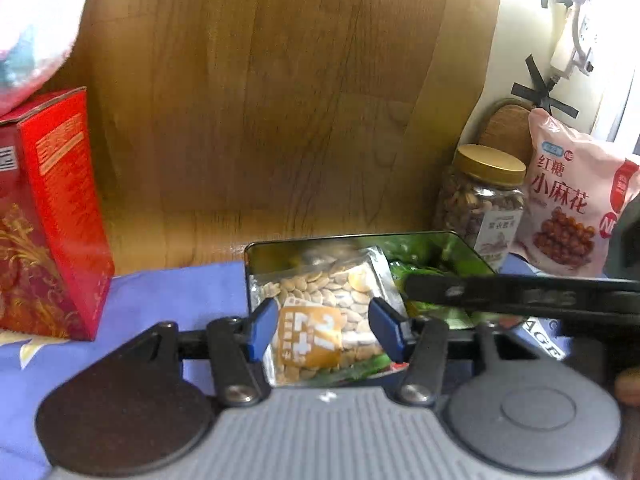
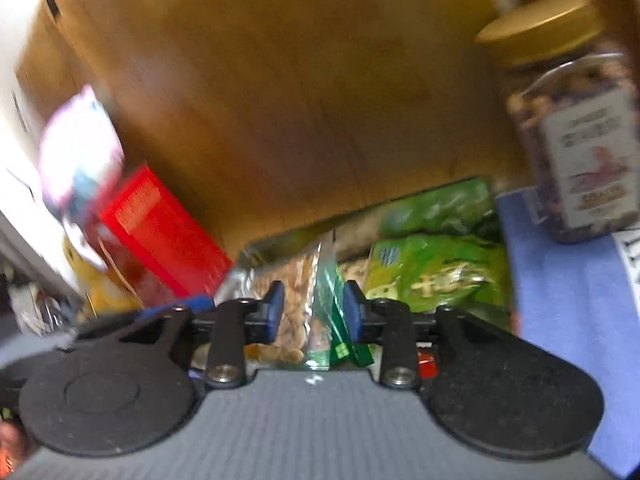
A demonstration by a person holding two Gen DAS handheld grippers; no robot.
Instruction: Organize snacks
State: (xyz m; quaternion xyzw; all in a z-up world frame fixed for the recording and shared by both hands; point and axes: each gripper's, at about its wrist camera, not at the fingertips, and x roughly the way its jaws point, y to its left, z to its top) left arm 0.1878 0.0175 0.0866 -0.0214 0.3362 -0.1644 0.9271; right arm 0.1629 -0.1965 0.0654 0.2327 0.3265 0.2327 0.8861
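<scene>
A shiny metal tin (image 1: 360,238) stands on a blue cloth and holds snack packets. A clear packet of pale seeds with an orange label (image 1: 332,292) lies on its left side, and green packets (image 1: 420,264) lie on its right. My left gripper (image 1: 324,328) hovers over the seed packet, open, with its blue pads (image 1: 264,328) apart from the packet. In the right wrist view my right gripper (image 2: 314,312) is open above the seam between the seed packet (image 2: 292,280) and the green packets (image 2: 440,276). Neither gripper holds anything.
A red box (image 1: 60,208) stands left of the tin, with a pink-white bag (image 1: 36,28) above it. A gold-lidded jar of nuts (image 1: 480,208) and a pink snack bag (image 1: 568,200) stand on the right. A wooden panel (image 1: 280,100) rises behind. A black tool bar (image 1: 520,300) crosses the tin's right side.
</scene>
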